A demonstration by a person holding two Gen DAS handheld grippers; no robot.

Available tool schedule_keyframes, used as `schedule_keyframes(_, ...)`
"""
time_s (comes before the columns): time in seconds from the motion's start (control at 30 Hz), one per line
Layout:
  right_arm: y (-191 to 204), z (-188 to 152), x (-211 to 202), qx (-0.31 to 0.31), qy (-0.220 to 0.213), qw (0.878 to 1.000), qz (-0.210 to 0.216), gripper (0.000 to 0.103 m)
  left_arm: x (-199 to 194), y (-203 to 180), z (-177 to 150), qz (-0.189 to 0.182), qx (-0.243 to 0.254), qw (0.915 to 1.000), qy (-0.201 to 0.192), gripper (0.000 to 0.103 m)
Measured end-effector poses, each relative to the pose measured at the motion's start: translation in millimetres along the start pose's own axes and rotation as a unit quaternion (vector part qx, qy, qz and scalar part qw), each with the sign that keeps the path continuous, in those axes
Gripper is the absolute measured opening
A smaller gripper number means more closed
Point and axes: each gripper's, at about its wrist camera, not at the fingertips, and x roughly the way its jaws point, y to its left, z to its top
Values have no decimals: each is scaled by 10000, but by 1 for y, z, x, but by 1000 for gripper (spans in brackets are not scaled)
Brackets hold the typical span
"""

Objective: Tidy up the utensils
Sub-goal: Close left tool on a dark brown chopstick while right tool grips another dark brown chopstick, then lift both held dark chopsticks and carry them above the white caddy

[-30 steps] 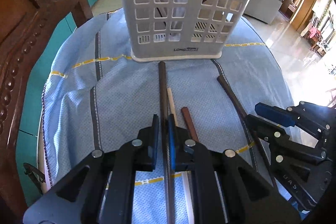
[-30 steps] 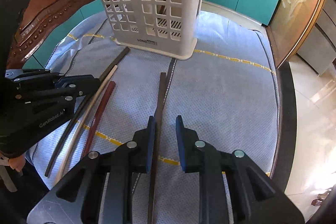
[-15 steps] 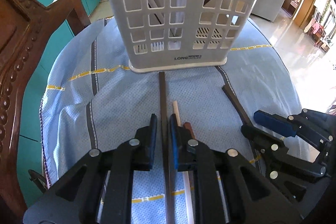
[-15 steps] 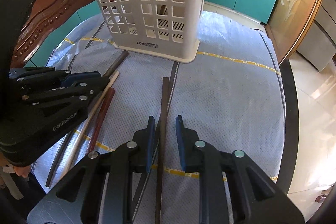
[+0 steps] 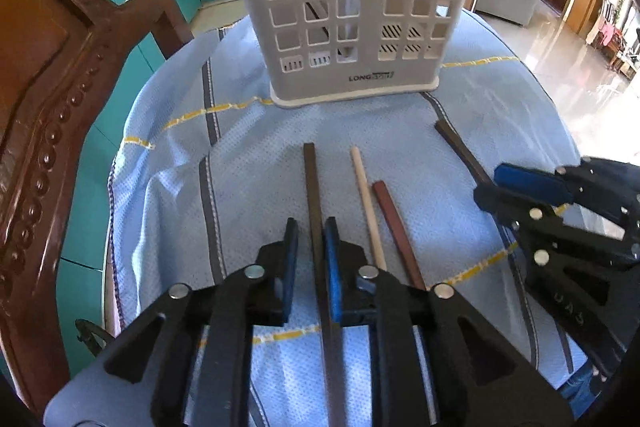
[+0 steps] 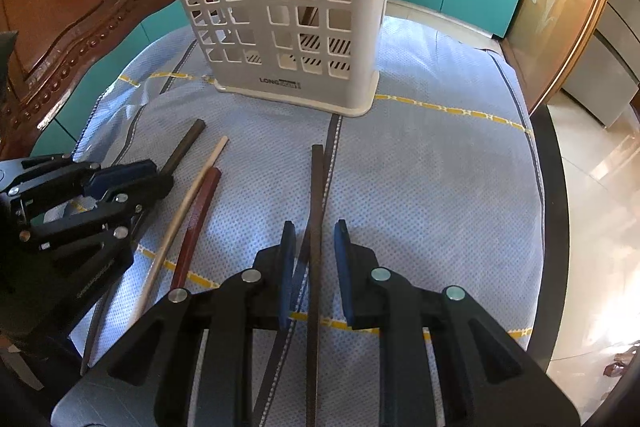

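Two hand-held grippers work over a blue-clothed table, each straddling a dark chopstick. The left gripper (image 5: pixel 311 247) stands narrow, one dark chopstick (image 5: pixel 313 203) against its right pad; whether it is clamped cannot be told. The right gripper (image 6: pixel 315 251) stands wider, its dark chopstick (image 6: pixel 316 211) untouched between the pads. A white slotted utensil holder (image 5: pixel 348 7) stands ahead of both; pale (image 5: pixel 366 203) and reddish (image 5: pixel 394 223) chopsticks lie between them.

Left gripper (image 5: pixel 311 259) low, jaws narrowly parted, pointing twelve o'clock. Right gripper (image 6: pixel 315 267) at its three o'clock, jaws wider.
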Motion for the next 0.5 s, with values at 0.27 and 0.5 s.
schedule_keyframes(0.27, 6, -2, 1, -126, -73, 9999, -36, 20, 12, 10, 20, 4, -143, 9999, 29, 17)
schedule_keyframes(0.5, 7, -5, 1, -147, -94, 9998, -71, 12, 12, 3, 22, 38, -68, 10000, -22, 8)
